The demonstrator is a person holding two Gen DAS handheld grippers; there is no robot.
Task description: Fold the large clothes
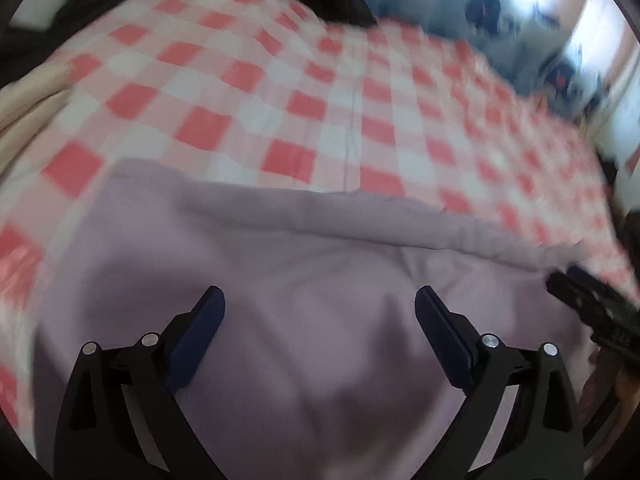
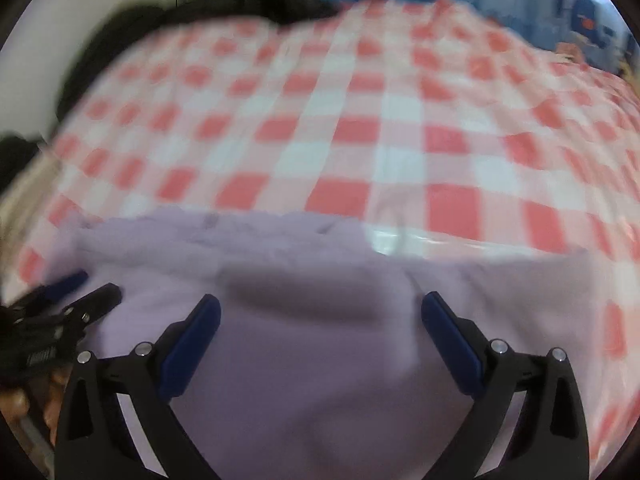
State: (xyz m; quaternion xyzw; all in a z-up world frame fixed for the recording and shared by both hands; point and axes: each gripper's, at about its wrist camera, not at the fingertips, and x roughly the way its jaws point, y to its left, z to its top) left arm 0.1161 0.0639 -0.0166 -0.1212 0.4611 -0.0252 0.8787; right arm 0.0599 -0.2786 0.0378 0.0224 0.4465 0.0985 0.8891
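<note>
1. Lilac garment [image 1: 320, 280] lies flat on the red-check cover [image 1: 248, 92], filling the 6 o'clock half of both views, its far edge doubled over.
2. Left hand-held gripper [image 1: 320, 308] is released, jaws wide, nothing between them, hovering over the cloth.
3. Right hand-held gripper [image 2: 320, 312] same deal: spread, empty. It's at 3 o'clock of the left one.
4. My guess: both let go so the fold settles before the next grab.

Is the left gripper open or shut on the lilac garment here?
Open. The left gripper has its jaws wide apart above the lilac garment, pinching no cloth.
</note>
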